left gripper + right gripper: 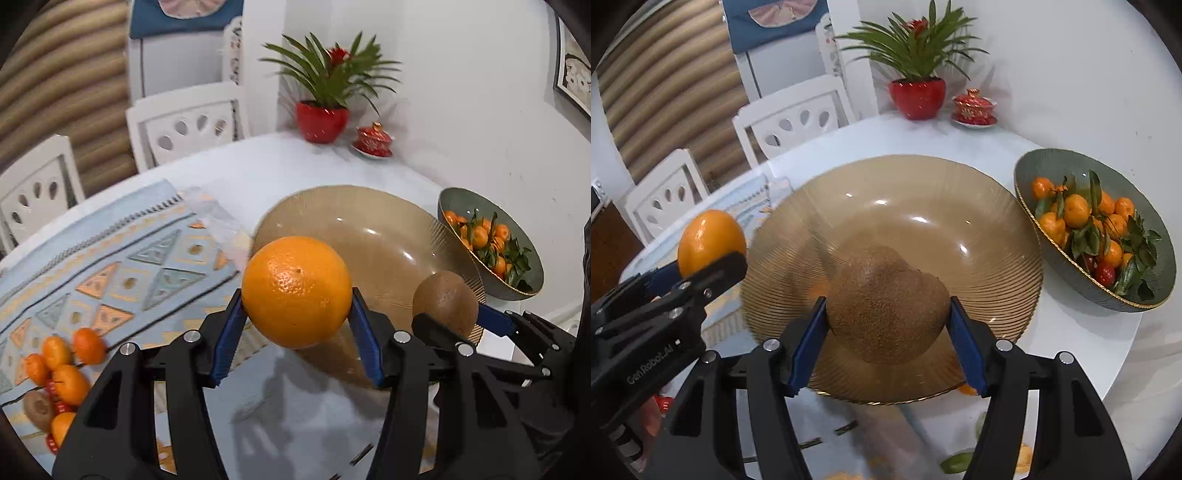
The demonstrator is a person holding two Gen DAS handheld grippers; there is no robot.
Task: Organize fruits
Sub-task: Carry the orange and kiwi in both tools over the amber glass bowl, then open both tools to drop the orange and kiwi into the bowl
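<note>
The left gripper (297,325) has its jaws clamped on the orange (296,291) — fruit squarely between them; the right gripper (888,332) likewise grips the kiwi (888,304). Both hang over the amber glass bowl (960,206) on the tabletop (1071,332).

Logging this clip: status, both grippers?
Left gripper shut on large orange. Right gripper shut on brown kiwi. Both above empty amber glass bowl. Nothing obstructing.

A potted plant (916,70) in a red pot stands at the far corner of the white tabletop (1071,332), a red lidded cup (974,107) on a saucer just beside it. White chairs (184,122) stand along the far edge. A patterned blue cloth (122,266) lies across the tabletop's left part. A framed picture (574,70) hangs on the wall.
</note>
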